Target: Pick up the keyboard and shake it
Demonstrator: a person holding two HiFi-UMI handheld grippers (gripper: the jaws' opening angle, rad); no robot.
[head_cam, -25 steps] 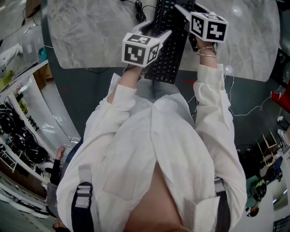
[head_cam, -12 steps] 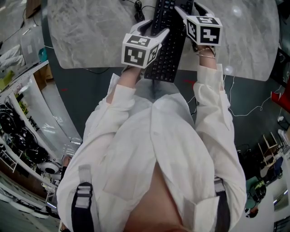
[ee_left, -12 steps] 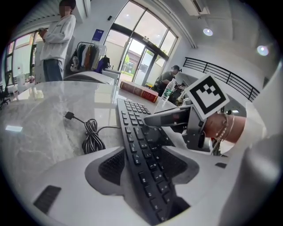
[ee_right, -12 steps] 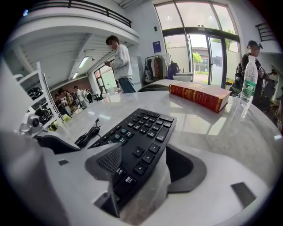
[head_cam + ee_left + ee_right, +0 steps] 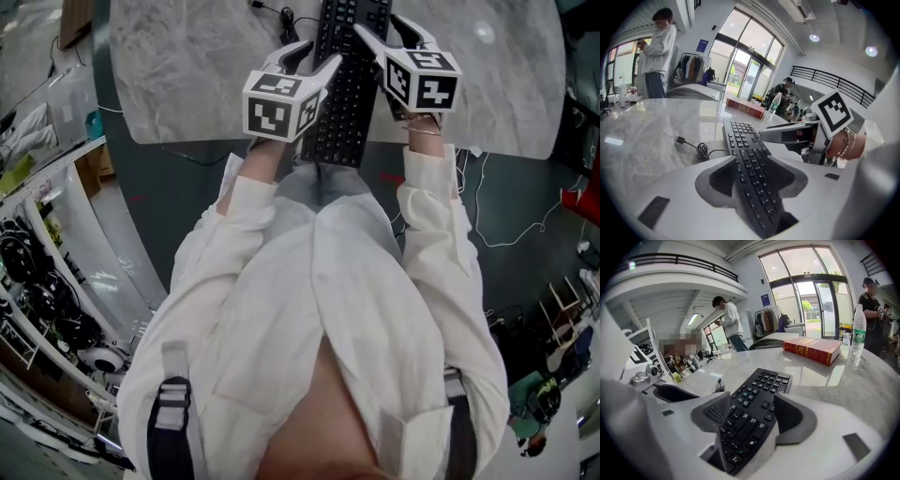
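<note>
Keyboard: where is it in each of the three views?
Head view: top centre, keyboard, near end past the table edge.
Left gripper view: centre, running down to the bottom.
Right gripper view: centre, lower half.
Shared landmark: the marble table under it.

I read the marble surface (image 5: 178,75) as wide open at the upper left of the head view, with another bare stretch at the upper right. The keyboard (image 5: 349,84) runs down the upper middle between them and bars a straight crossing at its level. A coiled cable (image 5: 701,151) lies just left of it in the left gripper view. In the right gripper view, a red book (image 5: 815,350) and a water bottle (image 5: 858,331) stand at the upper right, past the keyboard's far end.
</note>
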